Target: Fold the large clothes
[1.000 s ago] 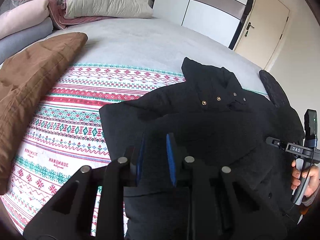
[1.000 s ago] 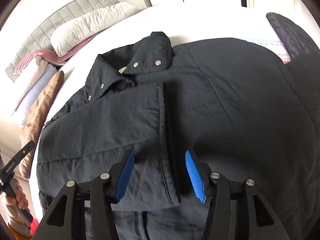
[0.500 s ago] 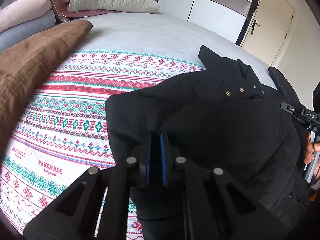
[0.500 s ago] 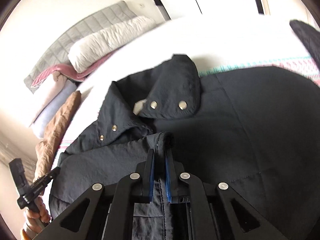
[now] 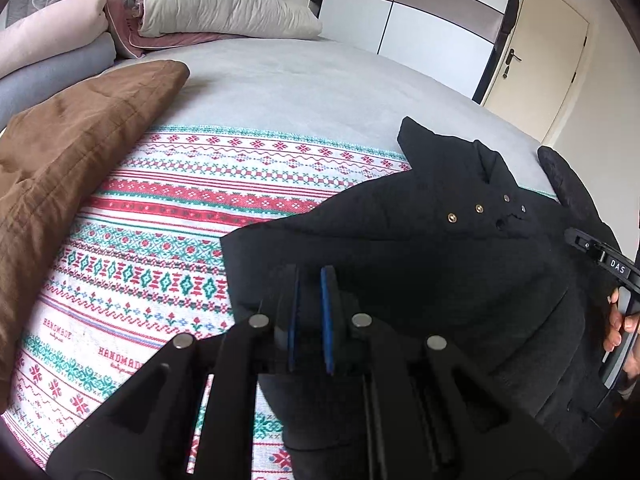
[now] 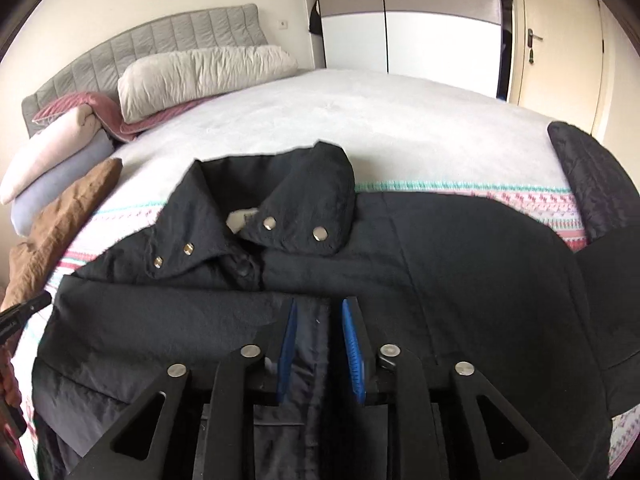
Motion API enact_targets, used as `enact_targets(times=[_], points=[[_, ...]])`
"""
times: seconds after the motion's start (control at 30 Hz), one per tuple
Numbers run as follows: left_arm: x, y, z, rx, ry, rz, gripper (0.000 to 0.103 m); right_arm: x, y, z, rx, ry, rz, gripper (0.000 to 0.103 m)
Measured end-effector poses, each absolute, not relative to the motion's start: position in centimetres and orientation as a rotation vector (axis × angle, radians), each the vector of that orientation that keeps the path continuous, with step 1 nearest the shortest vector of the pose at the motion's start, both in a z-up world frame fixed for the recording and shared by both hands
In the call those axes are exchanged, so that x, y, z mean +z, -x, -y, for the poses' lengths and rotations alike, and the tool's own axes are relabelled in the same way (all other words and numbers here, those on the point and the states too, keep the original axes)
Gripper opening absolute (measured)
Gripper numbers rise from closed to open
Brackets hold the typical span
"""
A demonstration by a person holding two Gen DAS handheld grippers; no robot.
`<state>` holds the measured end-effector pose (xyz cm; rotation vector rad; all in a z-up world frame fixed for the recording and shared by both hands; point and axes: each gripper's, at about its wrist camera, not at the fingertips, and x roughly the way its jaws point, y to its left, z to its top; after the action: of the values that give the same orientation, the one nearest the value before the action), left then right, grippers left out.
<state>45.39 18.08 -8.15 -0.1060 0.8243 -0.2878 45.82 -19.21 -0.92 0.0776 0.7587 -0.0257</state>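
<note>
**A:** Start nearest the cameras. What were the jaws doing?

**B:** The left gripper [image 5: 308, 312] had its jaws almost together, with dark cloth pinched between the pads. I took that as a clamp on the near left edge of the black jacket [image 5: 420, 260], probably to keep that side in hand for a fold. The right gripper [image 6: 322, 344] had just been opening. Its jaws stood apart, with the front edge of the jacket lying between the pads but not pressed by them.

**A:** So the right one had let go?

**B:** That was my reading. It looked like a release in order to take a new hold. The person's hand [image 5: 618, 328] was wrapped around that gripper's handle at the jacket's far side.

**A:** And where was the jacket itself?

**B:** It was spread flat on the patterned blanket [image 5: 160, 240] that covered the near part of the bed [image 5: 300, 80]. One side seemed already laid in over the chest. The collar [image 6: 304, 208] pointed away towards the headboard, with its snaps showing. A flat layout like that suits a big garment.

**A:** What was around it?

**B:** A brown garment [image 5: 60, 160] lay well off to the left, clear of the working patch. A dark quilted piece [image 6: 592, 176] was at the right edge, touching or just beside the jacket. I couldn't tell which.

**A:** And further back?

**B:** Pillows [image 5: 220, 8] and rolled bedding were stacked at the headboard. Beyond those were the wardrobe [image 5: 420, 20] and a closed door [image 5: 540, 60].
</note>
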Motion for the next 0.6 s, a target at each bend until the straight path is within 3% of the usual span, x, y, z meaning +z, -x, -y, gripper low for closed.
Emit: enact_targets(times=[0.03, 0.1, 0.23, 0.4, 0.47, 0.53, 0.6], points=[[-8.2, -45.5, -17.1, -0.302, 0.095, -0.827, 0.010, -0.6, -45.9, 17.8, 0.011, -0.060, -0.753, 0.046], [-8.7, -45.5, -15.2, -0.328, 0.063, -0.840, 0.011, -0.6, -45.9, 15.1, 0.097, -0.020, -0.757, 0.052], [-11.3, -45.1, -13.6, -0.307, -0.017, -0.897, 0.014, -4.2, -46.8, 12.5, 0.136, 0.040, -0.841, 0.052], [-11.2, -43.6, -16.2, -0.270, -0.001, -0.881, 0.014, -6.2, -46.4, 18.6, 0.056, -0.088, -0.876, 0.051], [-10.1, -42.3, -16.5, -0.250, 0.016, -0.889, 0.014, -5.2, -45.6, 19.6, 0.045, -0.088, -0.902, 0.042], [-8.5, -40.5, -15.7, -0.309, 0.032, -0.867, 0.020, -3.8, -44.2, 19.2, 0.021, -0.037, -0.894, 0.046], [-7.4, -38.7, -14.0, -0.362, 0.023, -0.843, 0.040, -2.4, -42.6, 18.2, 0.121, -0.049, -0.871, 0.048]])
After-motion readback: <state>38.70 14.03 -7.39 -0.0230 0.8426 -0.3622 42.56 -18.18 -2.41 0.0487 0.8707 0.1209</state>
